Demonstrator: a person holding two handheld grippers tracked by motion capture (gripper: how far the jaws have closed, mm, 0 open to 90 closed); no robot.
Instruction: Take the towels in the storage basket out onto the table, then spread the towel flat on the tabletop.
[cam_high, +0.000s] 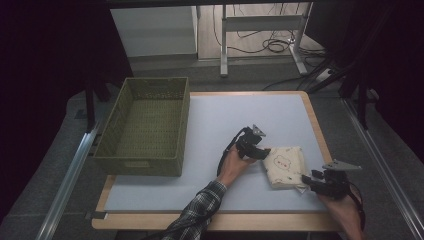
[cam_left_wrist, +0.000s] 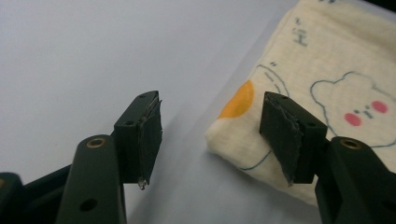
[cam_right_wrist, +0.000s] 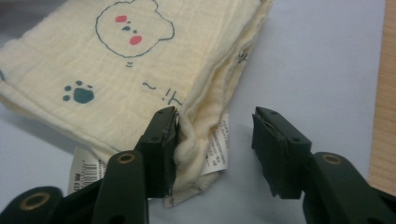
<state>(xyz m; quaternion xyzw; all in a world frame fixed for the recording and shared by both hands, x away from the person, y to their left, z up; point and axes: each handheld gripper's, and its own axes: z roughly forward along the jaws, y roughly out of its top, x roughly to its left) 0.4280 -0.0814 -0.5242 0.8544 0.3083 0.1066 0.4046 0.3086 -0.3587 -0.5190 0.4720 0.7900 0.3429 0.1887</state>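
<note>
The table wore a pale blue-grey top with a light wooden rim, and grey carpet ran around it. A woven green basket stood at its far left corner; beyond it, a white desk frame and loose cables on the floor. The folded cream cloth lay near the right front edge. The left gripper sat at its left corner, jaws apart, gripping nothing. The right gripper stood unclenched at the near corner, one pad against the folds.
</note>
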